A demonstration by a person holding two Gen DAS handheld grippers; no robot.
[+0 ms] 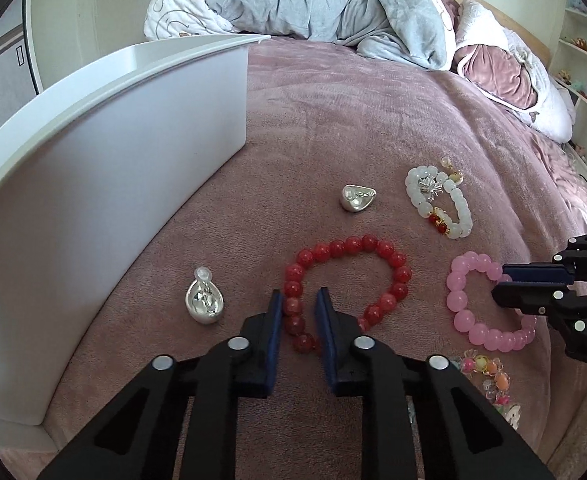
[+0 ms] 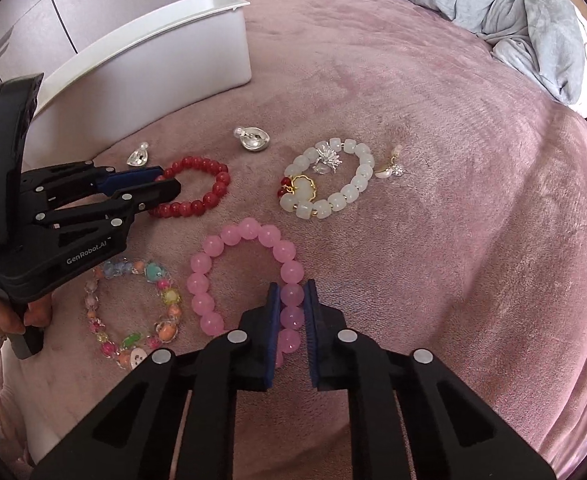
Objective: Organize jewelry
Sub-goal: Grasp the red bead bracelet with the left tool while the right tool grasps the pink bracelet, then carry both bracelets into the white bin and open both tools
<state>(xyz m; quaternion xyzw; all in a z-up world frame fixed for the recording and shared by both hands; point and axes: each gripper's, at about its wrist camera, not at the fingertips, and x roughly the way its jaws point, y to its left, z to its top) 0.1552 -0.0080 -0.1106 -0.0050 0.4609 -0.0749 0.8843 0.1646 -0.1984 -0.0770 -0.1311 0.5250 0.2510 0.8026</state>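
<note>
A tall white plastic bin (image 1: 105,152) stands at far left on the plush mauve blanket (image 2: 433,160). The left gripper (image 1: 299,300) straddles a glossy red round-bead bracelet (image 1: 349,280), jaws narrowed around the strand; the right gripper (image 2: 291,300) likewise brackets a translucent pink bead bracelet (image 2: 245,276), apparently touching. Judging by this, both grasps are under way; next comes closing fully, lifting, and carrying binward.

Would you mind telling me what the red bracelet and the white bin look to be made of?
Red bracelet: translucent, glossy round beads, likely glass or polished stone; bright highlights on each bead. White bin: smooth matte plastic, judging by its thin molded walls and rolled rim.
</note>
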